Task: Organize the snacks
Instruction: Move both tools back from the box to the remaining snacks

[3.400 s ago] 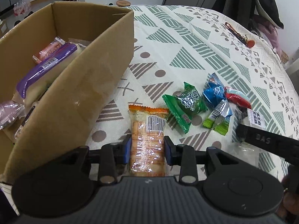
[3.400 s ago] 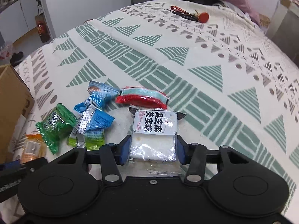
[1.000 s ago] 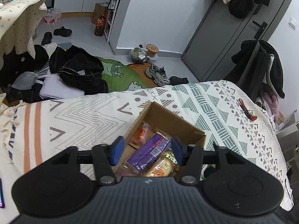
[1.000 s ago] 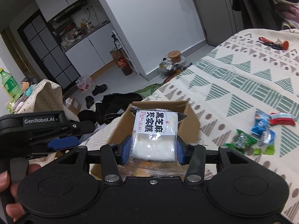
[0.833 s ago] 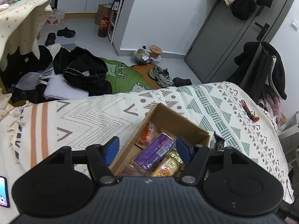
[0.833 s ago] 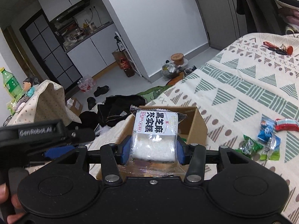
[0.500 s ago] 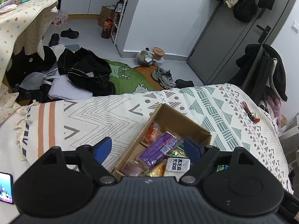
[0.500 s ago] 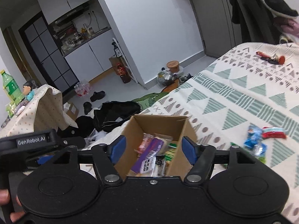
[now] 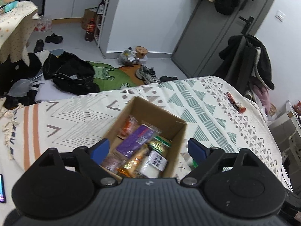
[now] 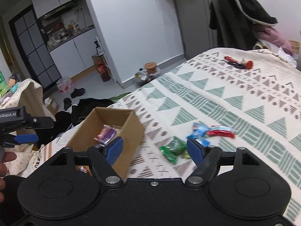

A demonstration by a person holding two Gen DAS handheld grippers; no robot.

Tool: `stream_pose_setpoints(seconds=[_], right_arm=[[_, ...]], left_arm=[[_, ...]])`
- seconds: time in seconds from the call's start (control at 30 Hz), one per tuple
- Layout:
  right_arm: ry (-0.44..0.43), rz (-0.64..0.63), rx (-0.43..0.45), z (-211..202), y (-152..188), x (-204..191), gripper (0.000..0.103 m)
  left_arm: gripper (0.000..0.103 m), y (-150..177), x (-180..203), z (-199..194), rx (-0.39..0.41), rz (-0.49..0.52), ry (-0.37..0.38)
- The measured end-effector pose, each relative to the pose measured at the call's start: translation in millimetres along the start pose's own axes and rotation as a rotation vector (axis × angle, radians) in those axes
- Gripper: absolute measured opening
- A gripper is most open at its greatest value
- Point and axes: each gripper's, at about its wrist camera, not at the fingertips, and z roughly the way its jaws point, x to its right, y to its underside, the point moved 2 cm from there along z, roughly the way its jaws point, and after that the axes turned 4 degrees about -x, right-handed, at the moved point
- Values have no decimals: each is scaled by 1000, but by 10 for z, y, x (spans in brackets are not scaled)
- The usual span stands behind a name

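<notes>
Both grippers hang above the bed with their jaws spread wide and nothing between them. The left gripper (image 9: 148, 149) looks straight down into the box (image 9: 180, 131), where a purple pack (image 9: 134, 140), an orange pack (image 9: 129, 124), a golden pack (image 9: 131, 164) and a white pack (image 9: 155, 163) lie jumbled together. The right gripper (image 10: 154, 150) is turned toward the loose snacks on the quilt (image 10: 244, 98): a green pack (image 10: 173, 149), a blue pack (image 10: 197, 130) and a red pack (image 10: 221, 131), all beside the box (image 10: 129, 131) but outside it.

The step in hand looks to be the return for the next snack. The green pack is nearest the right gripper and lies a little apart from the blue and red ones, which touch or overlap, so it is the clean first pick. Come down over it with the jaws kept wide, line the pads across its narrow width, and close on the body of the pack, not the crimped end, which would slip. Something yellow-green shows just beside it; the frame is too blurred to tell whether that is another wrapper, so check before closing. Press lightly, since the quilt is soft and can bunch up between the pads
</notes>
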Motion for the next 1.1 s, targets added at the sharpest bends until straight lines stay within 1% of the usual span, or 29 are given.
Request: stream_pose_setpoints(seconds=[0.27, 0.43, 0.5, 0.6, 0.7, 0.87, 1.1], right_arm=[[15, 3, 3, -112, -5, 347, 74], [18, -8, -7, -122, 1, 563, 74], [23, 6, -7, -120, 0, 673, 74], [17, 60, -8, -98, 7, 835, 74], [1, 100, -14, -56, 24, 941, 73], [-30, 132, -34, 46, 78, 1031, 73], [-34, 172, -80, 296, 141, 1144, 71]], left_arm=[[89, 115, 396, 78, -18, 48, 35], [89, 159, 625, 100, 12, 73, 54], [89, 174, 724, 145, 8, 92, 66], [89, 213, 889, 221, 1, 122, 80], [89, 267, 1037, 309, -6, 146, 88], [86, 315, 1201, 501, -27, 171, 100], [81, 327, 1309, 833, -66, 159, 97]])
